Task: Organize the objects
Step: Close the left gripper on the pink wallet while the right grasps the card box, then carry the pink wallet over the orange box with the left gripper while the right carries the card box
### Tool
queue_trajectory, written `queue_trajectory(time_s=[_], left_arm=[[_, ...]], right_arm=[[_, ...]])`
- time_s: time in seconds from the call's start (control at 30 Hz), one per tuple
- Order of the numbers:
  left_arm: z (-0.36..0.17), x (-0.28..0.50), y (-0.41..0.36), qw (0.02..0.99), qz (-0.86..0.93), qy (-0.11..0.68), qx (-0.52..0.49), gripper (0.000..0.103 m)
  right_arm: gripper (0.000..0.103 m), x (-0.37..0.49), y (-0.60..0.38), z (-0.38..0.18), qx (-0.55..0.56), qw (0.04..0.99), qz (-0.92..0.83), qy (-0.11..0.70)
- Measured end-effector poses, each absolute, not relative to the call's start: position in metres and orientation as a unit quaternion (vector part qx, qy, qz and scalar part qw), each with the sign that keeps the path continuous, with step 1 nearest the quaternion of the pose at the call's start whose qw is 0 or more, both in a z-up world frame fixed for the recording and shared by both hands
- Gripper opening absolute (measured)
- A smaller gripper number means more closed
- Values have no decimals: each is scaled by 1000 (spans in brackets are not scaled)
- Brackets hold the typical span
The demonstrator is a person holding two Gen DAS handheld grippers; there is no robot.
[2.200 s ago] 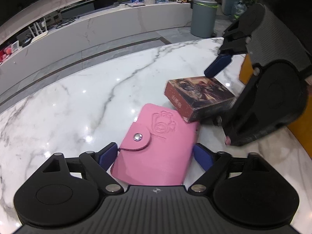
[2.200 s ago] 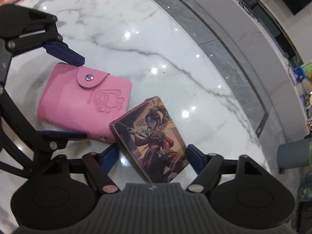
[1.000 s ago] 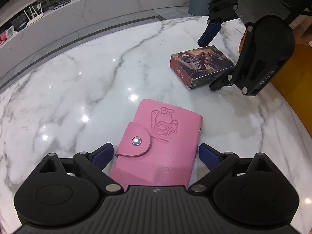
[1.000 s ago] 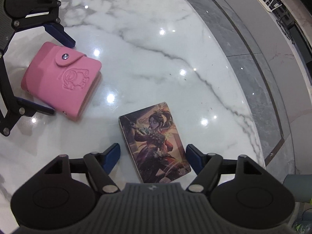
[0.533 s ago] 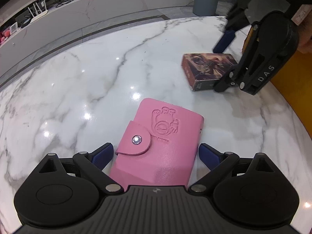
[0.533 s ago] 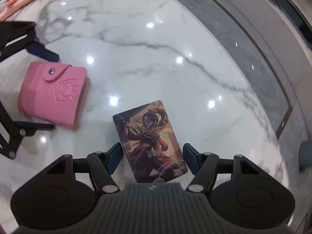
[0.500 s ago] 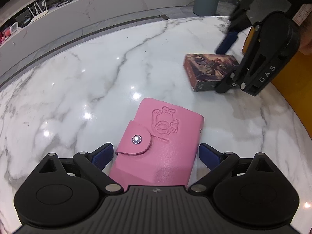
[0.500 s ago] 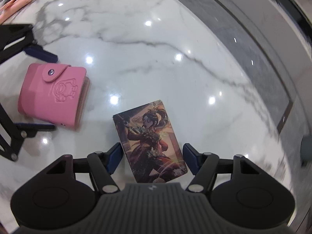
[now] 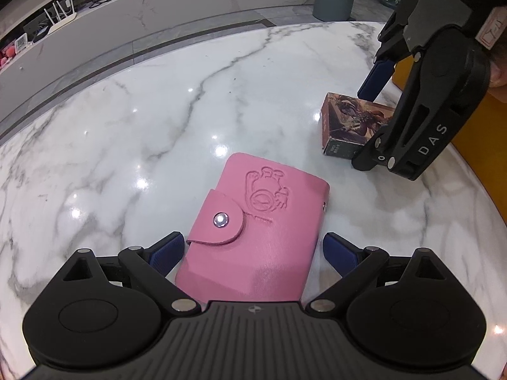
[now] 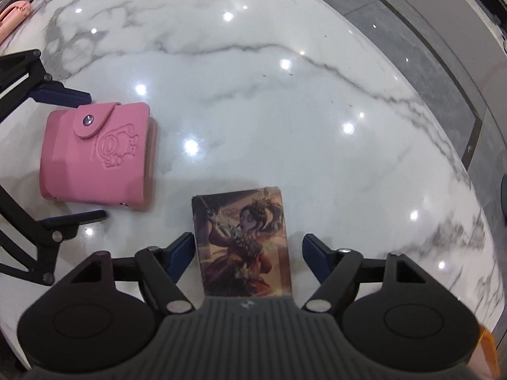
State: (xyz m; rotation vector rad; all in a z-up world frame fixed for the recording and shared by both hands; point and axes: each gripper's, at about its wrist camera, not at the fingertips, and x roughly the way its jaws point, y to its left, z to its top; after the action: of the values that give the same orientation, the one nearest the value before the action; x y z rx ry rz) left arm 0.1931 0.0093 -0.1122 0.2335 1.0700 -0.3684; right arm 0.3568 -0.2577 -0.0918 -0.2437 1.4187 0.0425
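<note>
Card box [image 10: 242, 240] rigid, light, glossy; take long sides; right claw [image 10: 247, 253] released astride, jaws just reopened; left claw [image 9: 252, 251] released astride soft wallet [image 9: 253, 224].

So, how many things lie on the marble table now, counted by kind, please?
Pink wallet: 1
Picture box: 1
Pale pink thing at the table's far edge, too cut off to name: 1
Total: 3 on the marble table
</note>
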Motion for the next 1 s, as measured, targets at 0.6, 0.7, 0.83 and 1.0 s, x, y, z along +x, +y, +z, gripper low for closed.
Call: queue_trajectory(time_s=[0.6, 0.7, 0.83, 1.0], left_arm=[[-107, 179, -2, 840, -175, 497, 129, 97], [-103, 180, 0, 841, -175, 498, 117, 97], [-94, 181, -1, 844, -173, 494, 116, 97], [-75, 175, 1, 849, -170, 486, 117, 97]], right_arm=[[61, 332, -256, -87, -65, 749, 12, 659], [61, 325, -254, -84, -71, 744, 12, 664], [61, 317, -257, -72, -76, 745, 11, 662], [61, 312, -252, -52, -81, 751, 7, 656]])
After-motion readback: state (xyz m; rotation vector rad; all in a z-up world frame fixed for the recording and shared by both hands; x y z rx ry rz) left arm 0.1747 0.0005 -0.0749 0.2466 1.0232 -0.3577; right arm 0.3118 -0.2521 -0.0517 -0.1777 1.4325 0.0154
